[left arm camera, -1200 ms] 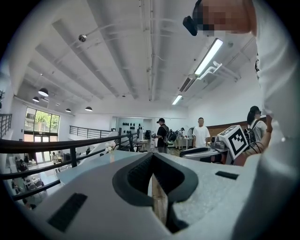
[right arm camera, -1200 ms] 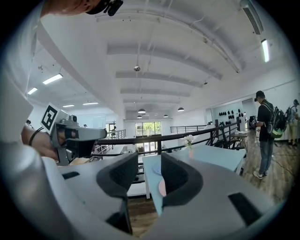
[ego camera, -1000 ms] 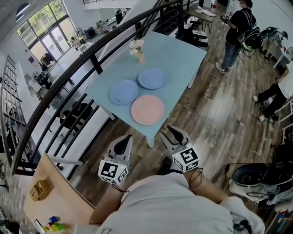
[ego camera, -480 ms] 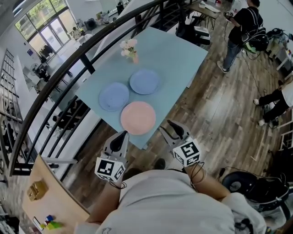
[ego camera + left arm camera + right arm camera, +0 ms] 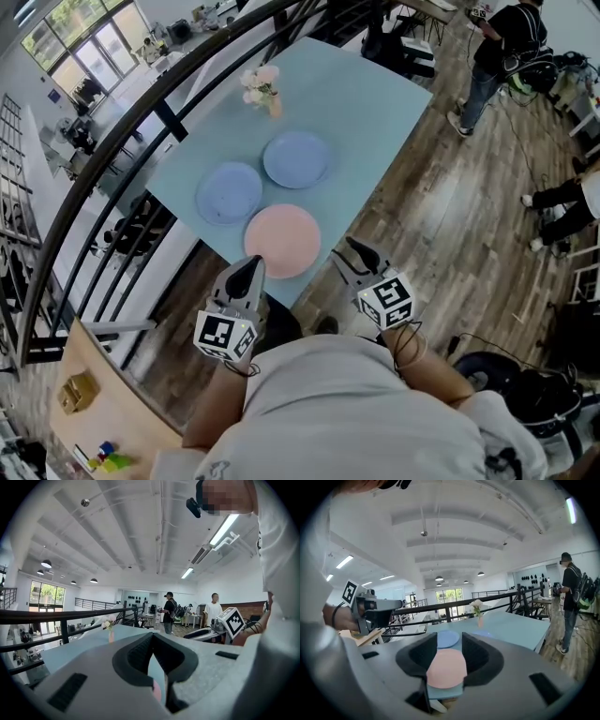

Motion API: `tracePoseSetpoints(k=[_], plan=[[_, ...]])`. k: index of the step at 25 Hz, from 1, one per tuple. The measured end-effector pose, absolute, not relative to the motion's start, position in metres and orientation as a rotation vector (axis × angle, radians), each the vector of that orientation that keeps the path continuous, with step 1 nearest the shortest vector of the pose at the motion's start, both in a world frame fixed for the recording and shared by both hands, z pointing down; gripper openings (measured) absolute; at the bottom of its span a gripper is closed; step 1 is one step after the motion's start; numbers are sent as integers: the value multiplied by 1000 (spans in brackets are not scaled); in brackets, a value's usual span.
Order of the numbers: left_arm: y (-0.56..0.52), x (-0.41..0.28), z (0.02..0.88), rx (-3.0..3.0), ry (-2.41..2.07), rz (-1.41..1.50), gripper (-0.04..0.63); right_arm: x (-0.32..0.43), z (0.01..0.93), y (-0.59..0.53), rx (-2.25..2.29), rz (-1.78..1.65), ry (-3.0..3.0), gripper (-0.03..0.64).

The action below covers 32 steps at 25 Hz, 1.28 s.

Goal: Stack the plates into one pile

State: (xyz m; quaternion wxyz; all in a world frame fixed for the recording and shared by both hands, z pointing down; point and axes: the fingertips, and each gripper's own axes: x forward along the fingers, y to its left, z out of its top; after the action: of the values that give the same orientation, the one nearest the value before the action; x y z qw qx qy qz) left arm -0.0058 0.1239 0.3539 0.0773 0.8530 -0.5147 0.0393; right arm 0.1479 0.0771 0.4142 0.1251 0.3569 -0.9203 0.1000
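**Three plates lie unstacked; both grippers empty at the table's near corner**

The pink plate [image 5: 282, 240] rests at the near corner of the light-blue table [image 5: 375, 103]. The left blue plate [image 5: 229, 192] and the right blue plate [image 5: 296, 158] lie just beyond it. All three are close together and none is on another. A vase of flowers [image 5: 262, 89] stands farther back.

The left gripper [image 5: 251, 264] hovers at the table's edge, just beside the pink plate's near rim. Its jaws are a narrow gap apart with nothing between them. The right gripper [image 5: 353, 247] is off the table's corner, over the wooden floor [image 5: 450, 225]. Its jaws have just been opening and stand wide, gripping nothing, with the pink plate in line ahead.
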Motion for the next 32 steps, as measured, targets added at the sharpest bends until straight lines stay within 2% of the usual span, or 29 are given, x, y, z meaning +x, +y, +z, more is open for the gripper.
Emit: tracePoseSetpoints(k=[18, 32], plan=[[19, -57, 426, 2481, -1323, 285, 5, 109, 523, -15, 1024, 617, -2426, 183], [-24, -62, 513, 2454, -1152, 445, 5, 115, 645, -13, 975, 847, -2132, 184]])
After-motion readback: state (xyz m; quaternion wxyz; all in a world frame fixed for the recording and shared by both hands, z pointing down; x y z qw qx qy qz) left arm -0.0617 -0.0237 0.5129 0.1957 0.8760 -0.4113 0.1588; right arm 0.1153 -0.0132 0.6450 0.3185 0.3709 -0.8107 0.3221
